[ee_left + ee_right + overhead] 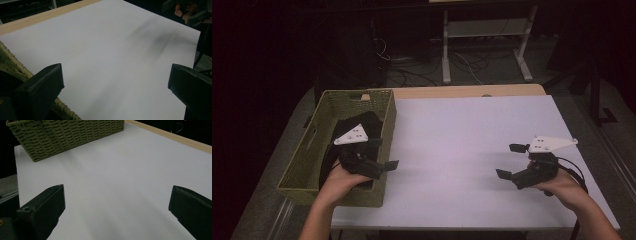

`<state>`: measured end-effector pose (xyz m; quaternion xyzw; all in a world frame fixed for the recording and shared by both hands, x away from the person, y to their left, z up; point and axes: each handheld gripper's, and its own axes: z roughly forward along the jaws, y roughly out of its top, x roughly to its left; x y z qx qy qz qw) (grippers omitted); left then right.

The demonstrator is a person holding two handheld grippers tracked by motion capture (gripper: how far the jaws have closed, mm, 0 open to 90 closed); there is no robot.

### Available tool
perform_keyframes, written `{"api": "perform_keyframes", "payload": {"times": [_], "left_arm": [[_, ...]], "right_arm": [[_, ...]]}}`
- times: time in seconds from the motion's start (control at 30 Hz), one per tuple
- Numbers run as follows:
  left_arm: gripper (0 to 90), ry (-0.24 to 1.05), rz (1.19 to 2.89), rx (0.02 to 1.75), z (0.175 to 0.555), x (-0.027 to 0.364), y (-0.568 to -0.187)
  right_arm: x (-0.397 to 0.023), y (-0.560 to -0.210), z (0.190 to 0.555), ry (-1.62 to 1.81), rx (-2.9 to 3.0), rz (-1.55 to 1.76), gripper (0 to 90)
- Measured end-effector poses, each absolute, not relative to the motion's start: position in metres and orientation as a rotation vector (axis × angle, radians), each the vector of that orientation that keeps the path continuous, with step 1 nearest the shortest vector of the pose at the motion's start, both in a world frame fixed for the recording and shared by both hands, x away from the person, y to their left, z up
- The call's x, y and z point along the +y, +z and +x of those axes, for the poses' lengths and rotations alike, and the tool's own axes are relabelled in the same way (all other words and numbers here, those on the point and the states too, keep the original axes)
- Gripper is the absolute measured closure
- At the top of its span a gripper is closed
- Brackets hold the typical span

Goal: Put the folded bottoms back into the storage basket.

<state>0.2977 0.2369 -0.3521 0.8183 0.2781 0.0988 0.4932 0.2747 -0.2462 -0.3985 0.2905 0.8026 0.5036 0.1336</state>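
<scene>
Far left of the high view: a green woven basket (307, 165) sits on the left edge of the white table (462, 145), long side running away from the person. Inside it lies a black cloth (362, 122), bunched against the right wall and reaching toward the near end. The left gripper (384, 152) is held over the near right part of the basket, body above the cloth, its jaws reaching out past the basket's right rim toward the table; the jaws stand apart with nothing between them. Its grey three-cornered plate sits on top, above the cloth. In the left gripper view the same jaws stand wide, bare white table surface between them, and the woven rim of the basket (15, 62) runs along the lower left. Centre of the table is bare white surface with a wooden edge strip (472, 91) along the far side. Right side: the right gripper (511, 161) is held just above the table near the right edge, pointing left toward the basket, jaws spread and holding nothing. Right gripper view: jaws wide, white surface between them, the basket (67, 137) well apart at upper left
</scene>
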Motion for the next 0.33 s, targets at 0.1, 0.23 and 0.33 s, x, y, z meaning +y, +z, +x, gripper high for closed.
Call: {"api": "perform_keyframes", "payload": {"times": [0.1,0.23,0.33], "left_arm": [[0.3,0.237,1.982,0.669,0.297,0.238,-0.352],[0.4,0.232,1.983,0.668,0.297,0.237,-0.352],[0.5,0.233,1.982,0.667,0.297,0.238,-0.352]], "right_arm": [[-0.255,-0.403,0.271,1.461,2.313,0.869,0.5],[-0.264,-0.409,0.268,1.462,2.299,0.903,0.5],[-0.266,-0.410,0.267,1.457,2.299,0.909,0.5]]}}
